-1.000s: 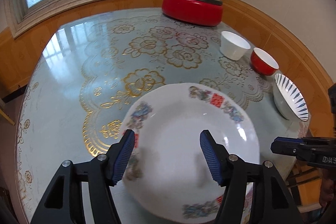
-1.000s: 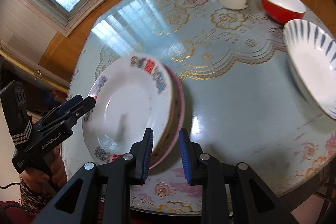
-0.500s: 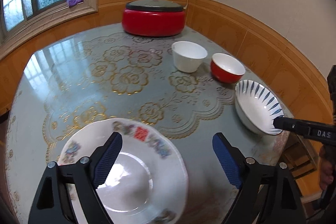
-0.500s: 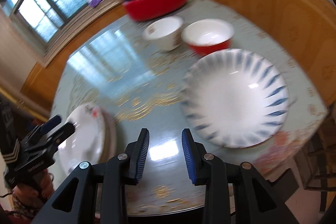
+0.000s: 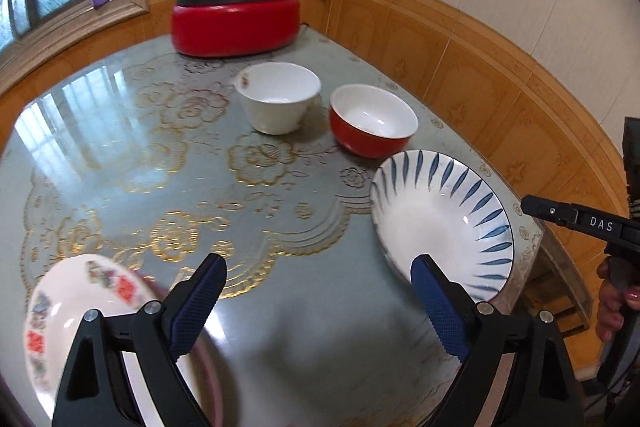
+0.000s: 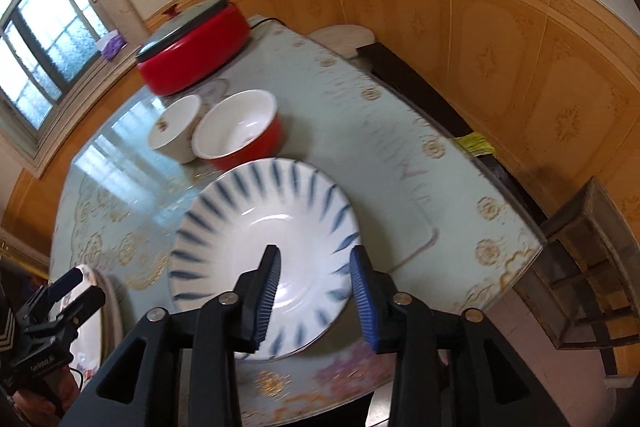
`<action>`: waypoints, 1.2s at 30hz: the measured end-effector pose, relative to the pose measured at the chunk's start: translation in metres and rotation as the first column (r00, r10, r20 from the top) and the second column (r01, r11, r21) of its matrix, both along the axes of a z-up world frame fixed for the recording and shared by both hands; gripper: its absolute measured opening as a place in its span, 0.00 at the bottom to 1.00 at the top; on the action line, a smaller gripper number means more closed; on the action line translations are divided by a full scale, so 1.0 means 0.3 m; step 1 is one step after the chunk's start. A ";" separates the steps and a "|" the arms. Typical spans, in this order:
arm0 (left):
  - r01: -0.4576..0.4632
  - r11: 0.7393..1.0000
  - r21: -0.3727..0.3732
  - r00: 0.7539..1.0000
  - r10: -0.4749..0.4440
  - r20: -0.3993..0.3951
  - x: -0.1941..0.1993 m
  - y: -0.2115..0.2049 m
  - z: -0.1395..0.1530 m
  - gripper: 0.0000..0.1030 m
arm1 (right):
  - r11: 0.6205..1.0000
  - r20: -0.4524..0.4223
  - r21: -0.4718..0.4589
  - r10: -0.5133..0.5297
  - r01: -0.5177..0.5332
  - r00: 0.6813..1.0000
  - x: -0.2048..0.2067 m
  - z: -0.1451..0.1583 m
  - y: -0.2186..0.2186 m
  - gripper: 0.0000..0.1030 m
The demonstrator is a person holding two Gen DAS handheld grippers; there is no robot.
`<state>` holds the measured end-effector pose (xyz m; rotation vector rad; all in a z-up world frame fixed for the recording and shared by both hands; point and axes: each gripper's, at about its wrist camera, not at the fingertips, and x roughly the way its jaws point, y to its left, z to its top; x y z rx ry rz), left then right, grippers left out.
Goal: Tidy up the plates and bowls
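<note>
A blue-striped white bowl (image 5: 440, 219) (image 6: 268, 239) sits near the table's right edge. Behind it stand a red bowl (image 5: 374, 121) (image 6: 240, 135) and a white bowl (image 5: 278, 97) (image 6: 174, 131). The flowered plate stack (image 5: 72, 307) (image 6: 94, 283) lies at the lower left. My left gripper (image 5: 318, 301) hangs over bare table between the stack and the striped bowl, its jaws opening wide and empty. My right gripper (image 6: 314, 291) hovers over the striped bowl's near rim, jaws opening, with nothing pressed between the pads.
A red lidded electric pot (image 5: 236, 17) (image 6: 192, 47) stands at the table's far side. The glass-topped table (image 5: 132, 155) ends close to the tiled wall on the right. A dark bench (image 6: 416, 87) and a wooden stool (image 6: 592, 267) stand beyond the right edge.
Both grippers have let go of the flowered plates and swung right toward the striped bowl. The left jaws widened a lot and the right jaws parted somewhat.
</note>
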<state>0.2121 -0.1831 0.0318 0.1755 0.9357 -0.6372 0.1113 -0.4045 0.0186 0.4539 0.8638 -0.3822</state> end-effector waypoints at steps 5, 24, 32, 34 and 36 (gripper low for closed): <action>-0.006 1.000 0.026 1.000 0.007 -0.029 0.019 -0.113 -0.043 0.91 | 0.999 -0.036 0.025 0.037 -0.037 0.999 0.052 -0.053 -0.083 0.37; -0.062 0.995 0.080 0.993 0.070 -0.093 0.075 -0.281 -0.200 0.70 | 0.967 -0.078 0.138 0.227 -0.215 0.971 0.199 -0.178 -0.146 0.28; 0.000 0.995 0.099 0.994 0.011 -0.112 0.047 -0.324 -0.248 0.24 | 0.953 -0.093 0.177 0.266 -0.247 0.959 0.207 -0.232 -0.146 0.11; 0.017 0.995 0.103 0.996 -0.008 -0.091 0.034 -0.331 -0.247 0.22 | 0.951 -0.090 0.176 0.272 -0.253 0.958 0.205 -0.236 -0.145 0.11; 0.022 0.996 0.091 0.995 -0.014 -0.095 0.035 -0.325 -0.246 0.21 | 0.950 -0.086 0.189 0.270 -0.250 0.959 0.204 -0.240 -0.147 0.11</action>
